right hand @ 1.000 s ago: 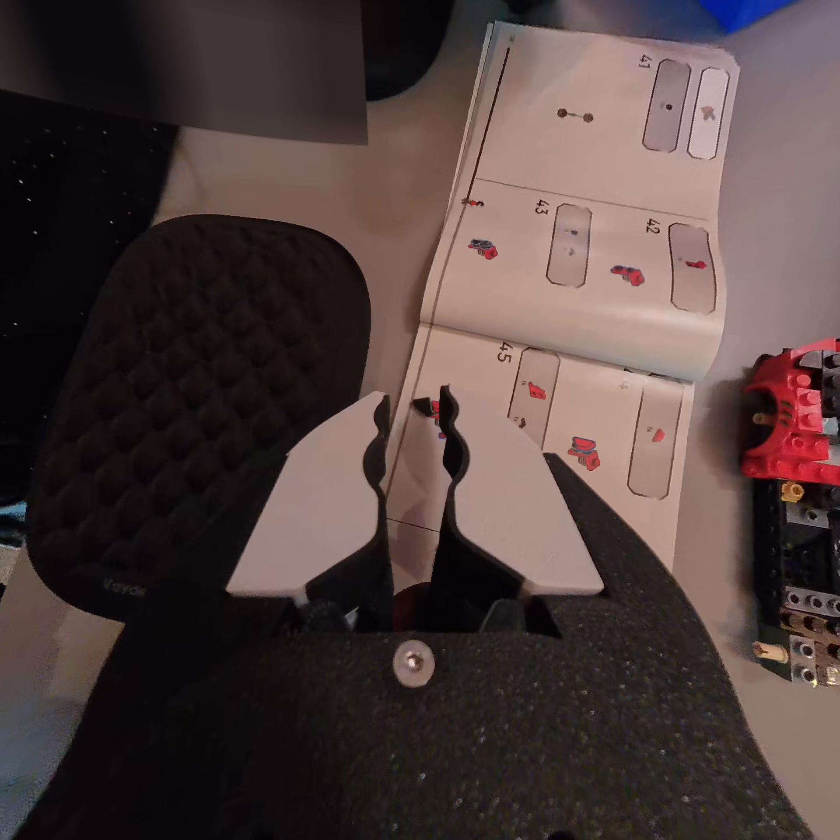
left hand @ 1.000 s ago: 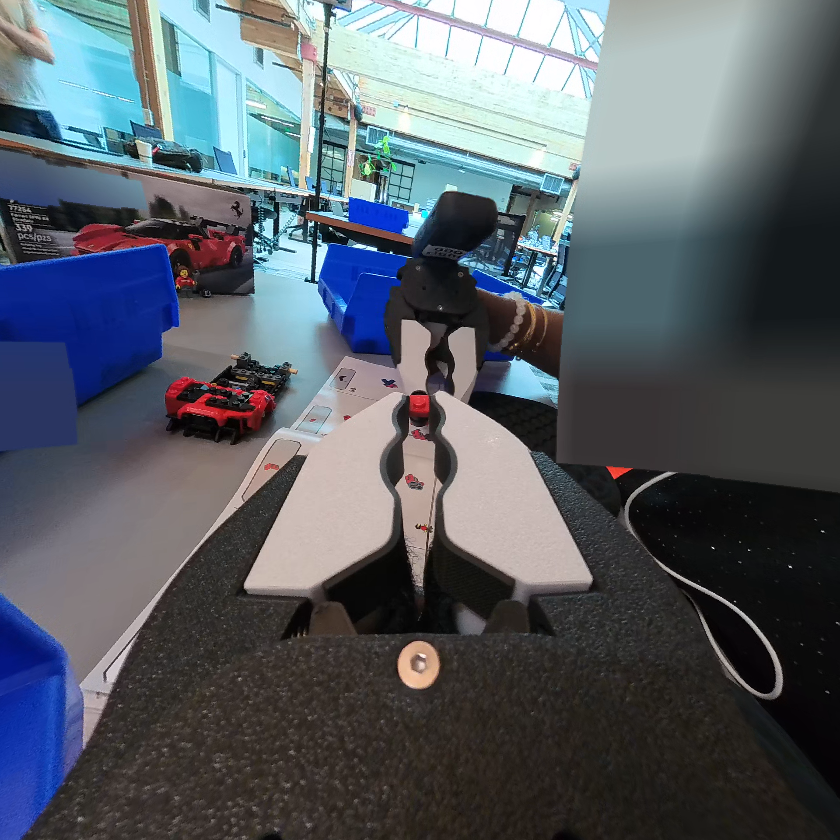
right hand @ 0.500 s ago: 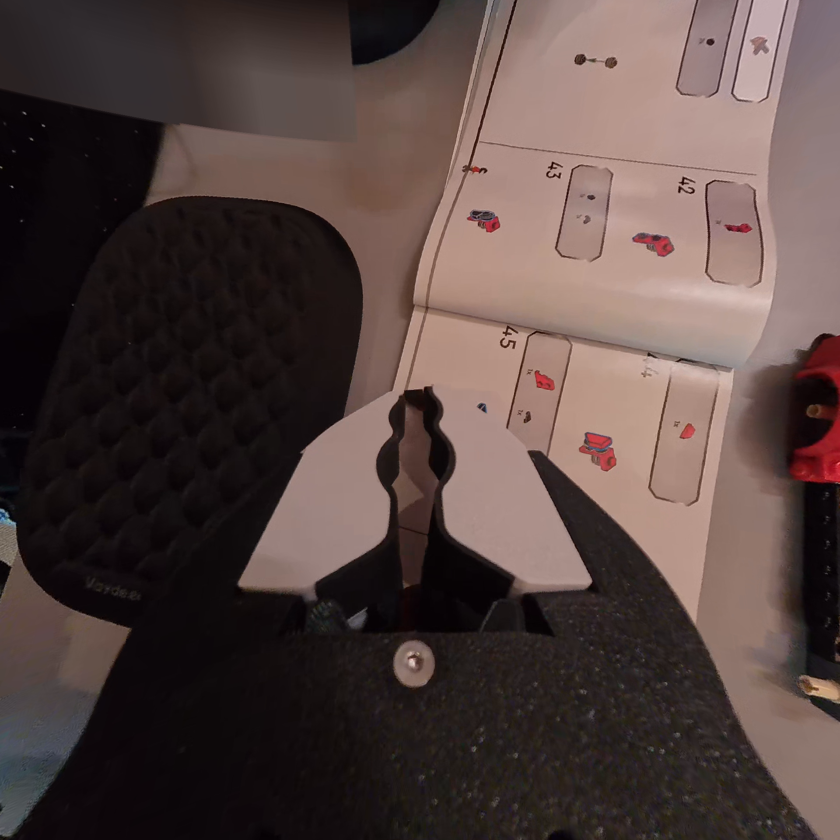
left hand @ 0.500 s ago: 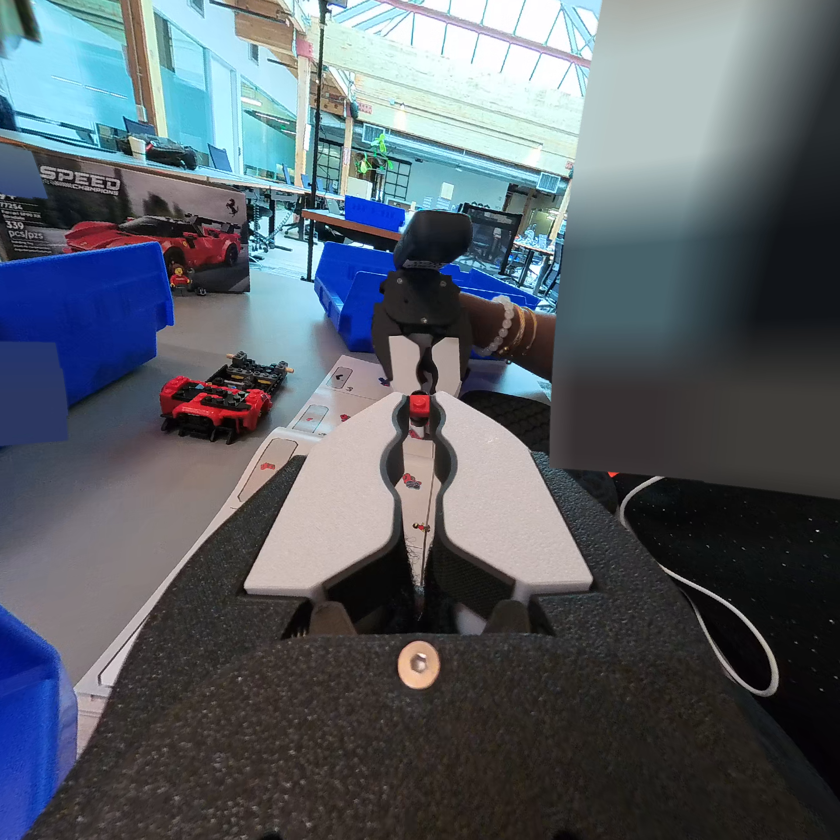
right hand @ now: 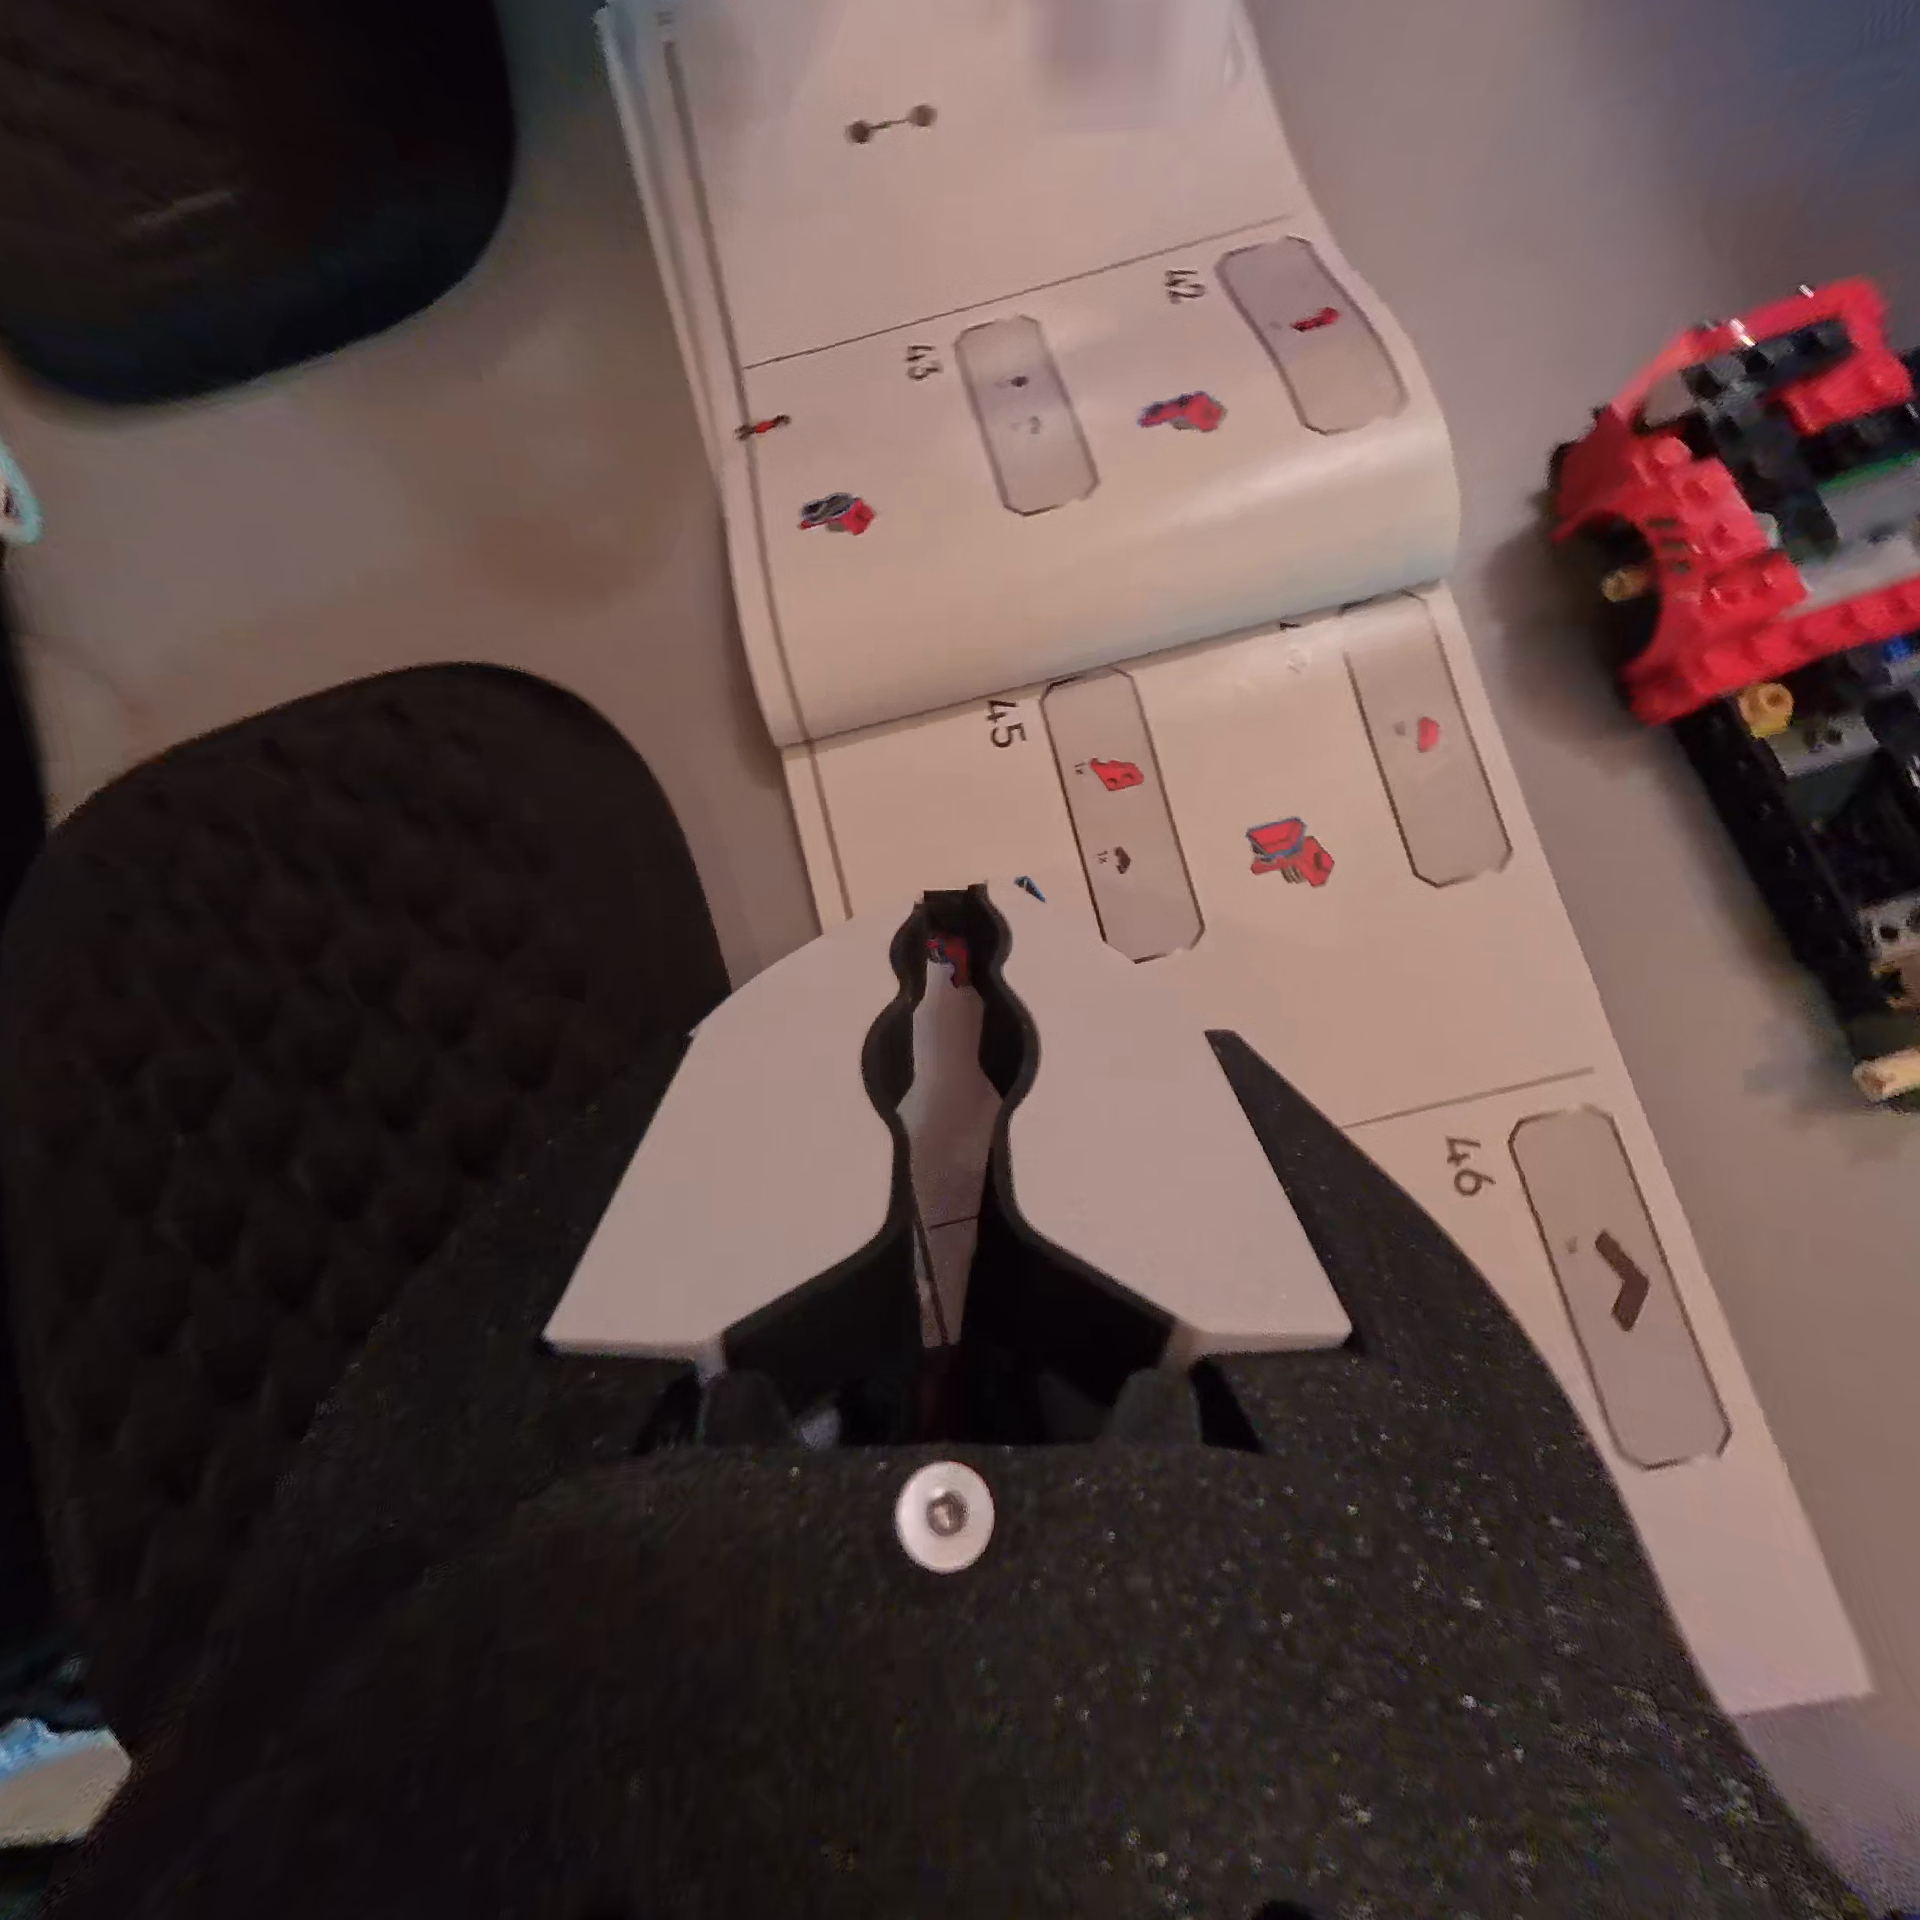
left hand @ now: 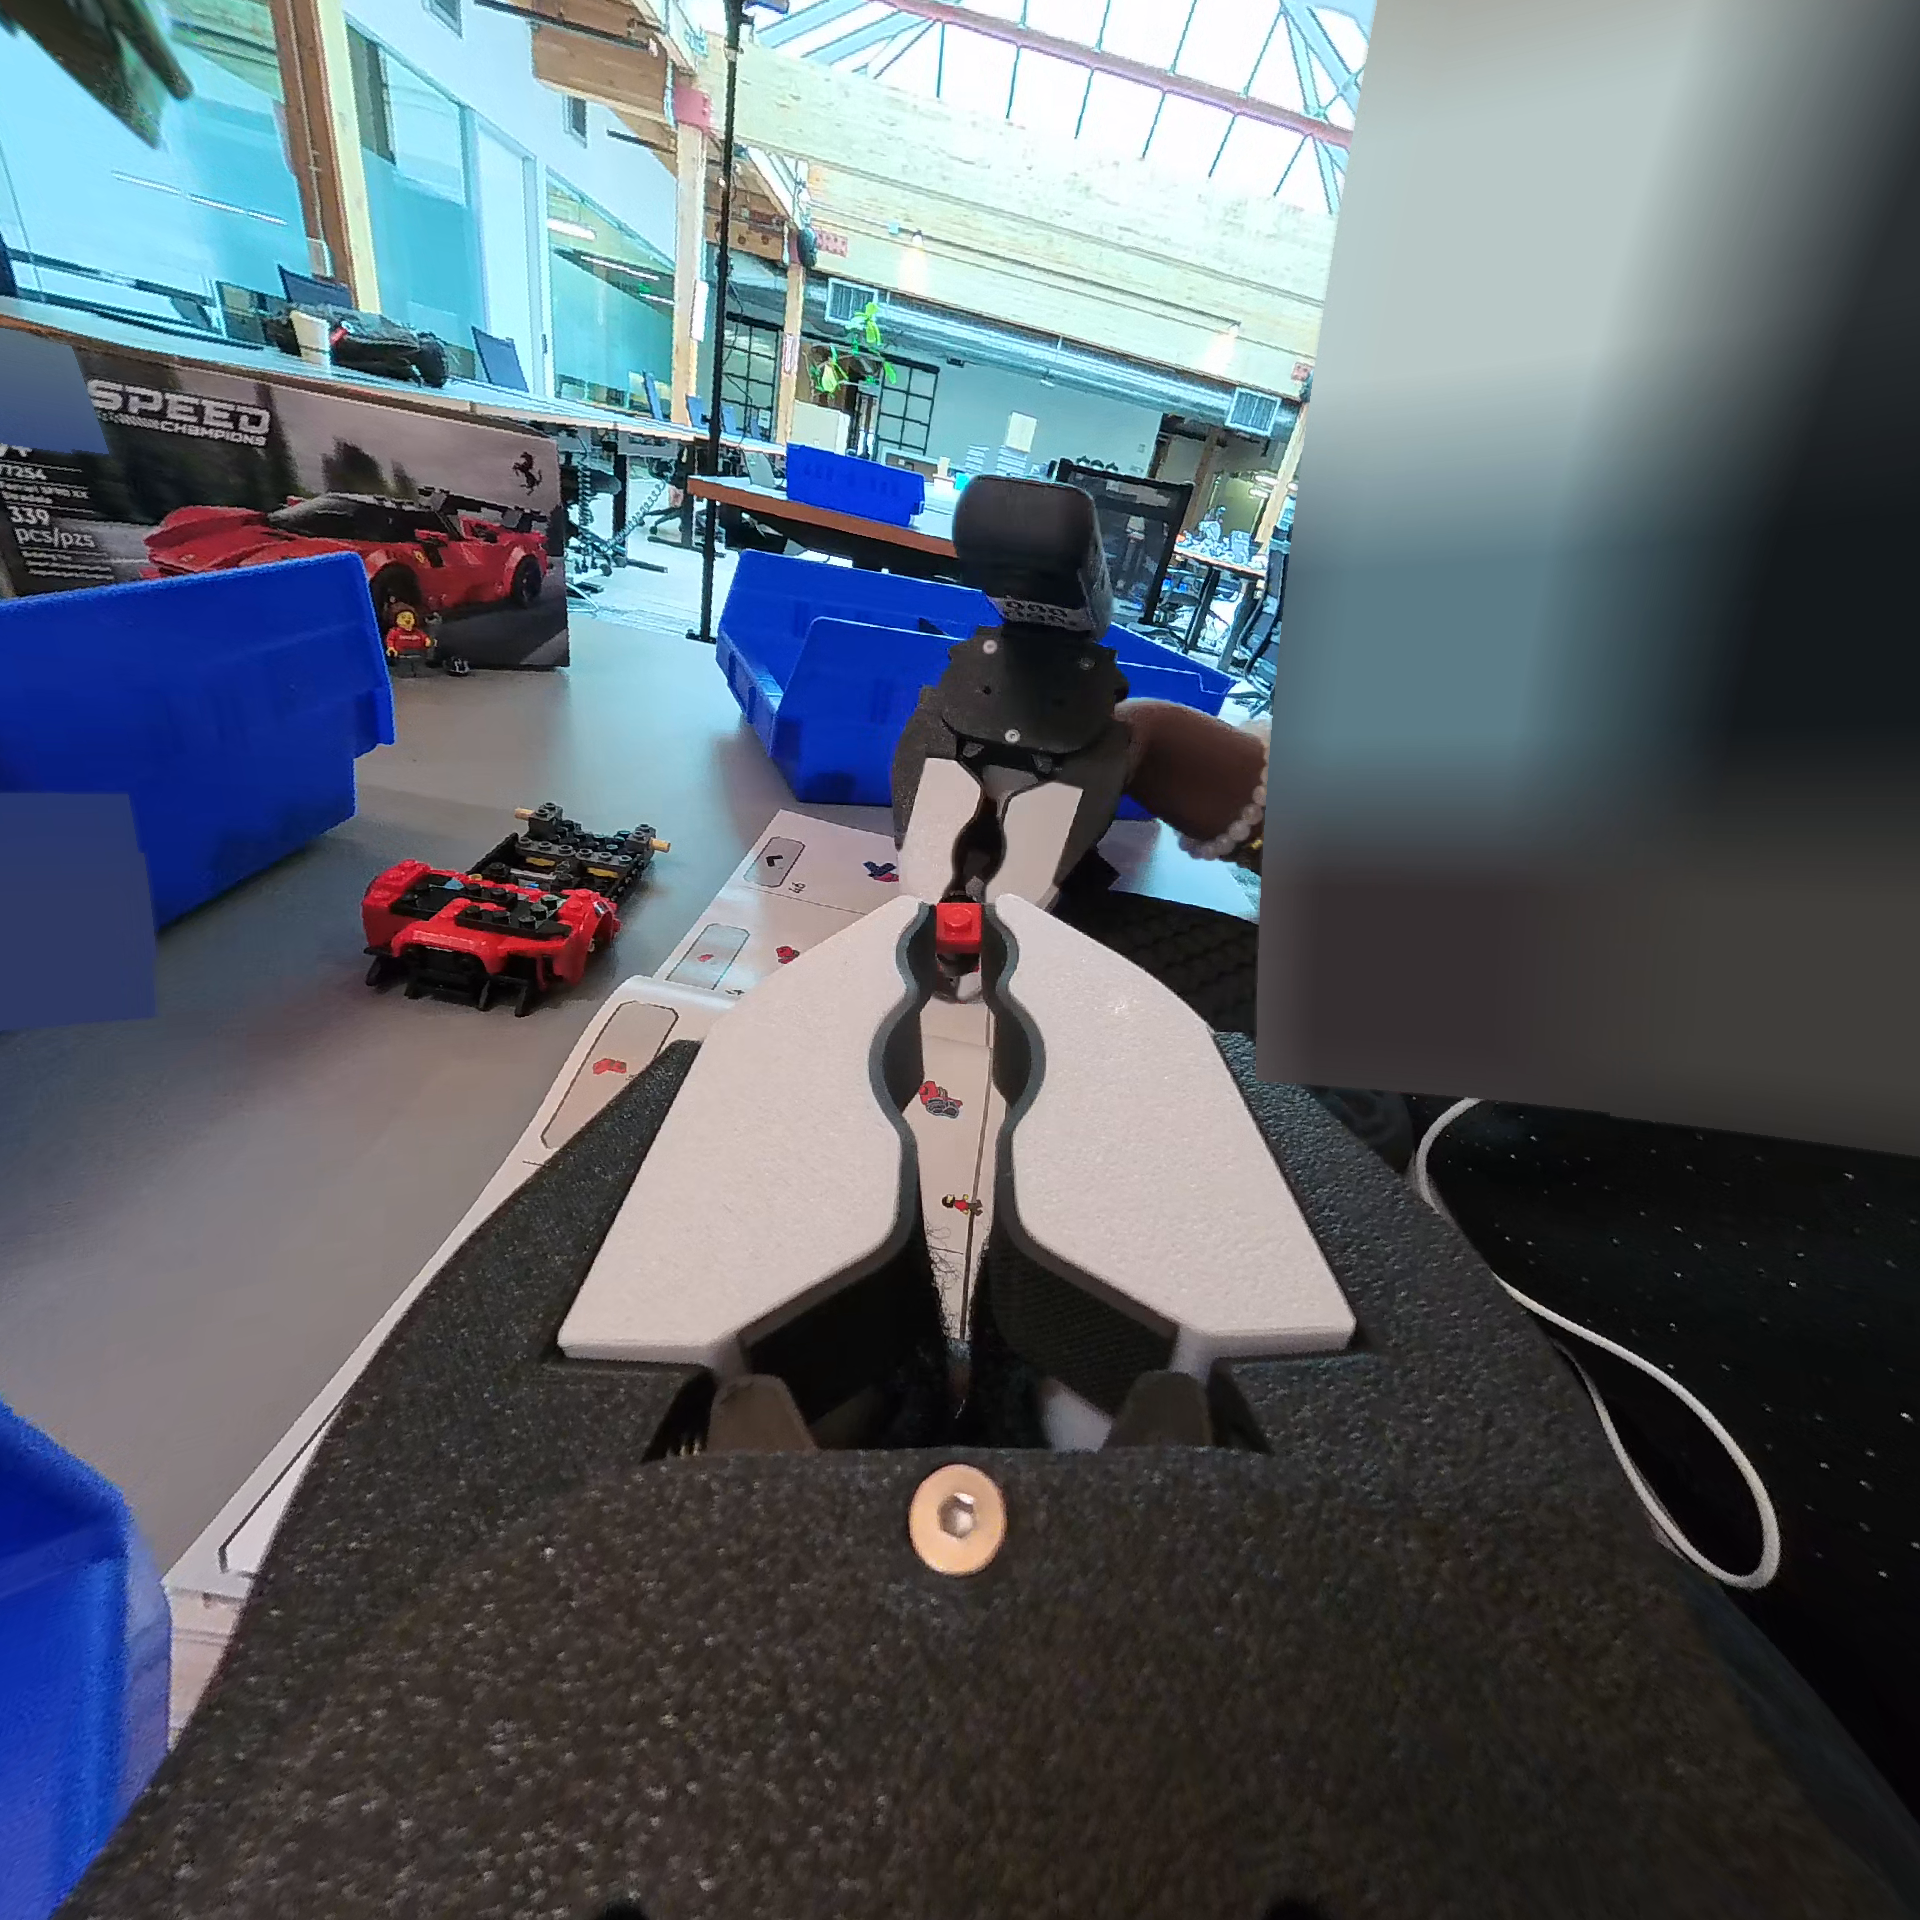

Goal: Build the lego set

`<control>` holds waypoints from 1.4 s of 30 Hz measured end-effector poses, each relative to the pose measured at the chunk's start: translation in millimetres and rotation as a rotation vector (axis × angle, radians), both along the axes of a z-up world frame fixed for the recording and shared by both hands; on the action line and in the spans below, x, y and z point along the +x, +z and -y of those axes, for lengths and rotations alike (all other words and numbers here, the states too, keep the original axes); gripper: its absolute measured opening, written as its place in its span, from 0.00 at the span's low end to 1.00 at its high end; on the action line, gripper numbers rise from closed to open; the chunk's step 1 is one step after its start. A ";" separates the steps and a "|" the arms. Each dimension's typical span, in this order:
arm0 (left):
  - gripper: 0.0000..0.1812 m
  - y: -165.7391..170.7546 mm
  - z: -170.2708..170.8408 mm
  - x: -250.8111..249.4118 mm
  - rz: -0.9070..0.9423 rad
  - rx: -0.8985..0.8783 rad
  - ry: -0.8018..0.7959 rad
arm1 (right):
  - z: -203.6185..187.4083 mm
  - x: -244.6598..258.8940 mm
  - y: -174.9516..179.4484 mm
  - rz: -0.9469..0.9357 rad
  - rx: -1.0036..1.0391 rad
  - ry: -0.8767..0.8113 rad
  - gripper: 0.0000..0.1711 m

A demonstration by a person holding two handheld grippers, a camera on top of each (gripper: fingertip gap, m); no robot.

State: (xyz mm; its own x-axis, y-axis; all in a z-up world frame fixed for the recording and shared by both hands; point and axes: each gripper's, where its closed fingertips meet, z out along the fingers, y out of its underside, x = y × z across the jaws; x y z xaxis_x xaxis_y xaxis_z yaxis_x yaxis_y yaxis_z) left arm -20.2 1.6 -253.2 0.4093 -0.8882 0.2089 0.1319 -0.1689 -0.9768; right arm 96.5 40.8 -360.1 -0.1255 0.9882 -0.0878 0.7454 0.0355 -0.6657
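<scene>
A part-built red and black car [left hand: 499, 909] is seen on the grey table [left hand: 260, 1122], left of an open instruction booklet [right hand: 1091, 520]. A small red brick [left hand: 957, 924] is clamped in the left gripper [left hand: 957, 920]; a small dark piece [right hand: 951, 909] is pinched by the right gripper [right hand: 951, 914], poised above.

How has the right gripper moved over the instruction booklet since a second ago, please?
Yes. The right gripper has slid along the open instruction booklet, away from its upper page toward the lower page, and its jaws have closed.
</scene>
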 end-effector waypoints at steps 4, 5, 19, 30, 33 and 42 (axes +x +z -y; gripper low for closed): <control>0.04 -0.2 0.3 0.7 0.001 -0.002 -0.004 | -8.2 -4.0 -0.1 -0.006 -0.007 -0.164 0.04; 0.04 -0.3 0.3 0.8 0.000 -0.002 -0.004 | -9.2 -4.8 -0.1 -0.004 -0.010 -0.195 0.04; 0.04 -0.2 0.3 0.6 -0.001 0.000 -0.003 | -9.7 -1.8 0.3 0.023 0.007 -0.260 0.13; 0.04 -0.2 0.5 0.8 -0.003 0.002 -0.003 | -10.1 1.1 5.4 -0.023 0.056 -0.174 0.06; 0.04 -0.1 0.4 0.6 -0.003 0.002 -0.002 | -4.9 0.1 5.0 -0.044 0.016 -0.105 0.10; 0.04 -0.2 0.5 0.5 -0.003 0.001 -0.002 | -0.2 1.0 0.3 -0.041 -0.024 -0.060 0.11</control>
State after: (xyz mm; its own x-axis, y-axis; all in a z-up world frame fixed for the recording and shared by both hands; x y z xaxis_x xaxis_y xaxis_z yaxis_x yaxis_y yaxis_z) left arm -19.7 1.1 -253.4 0.4080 -0.8893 0.2067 0.1290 -0.1680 -0.9773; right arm 97.5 41.0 -359.8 -0.0701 0.9917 -0.1074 0.7179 -0.0246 -0.6957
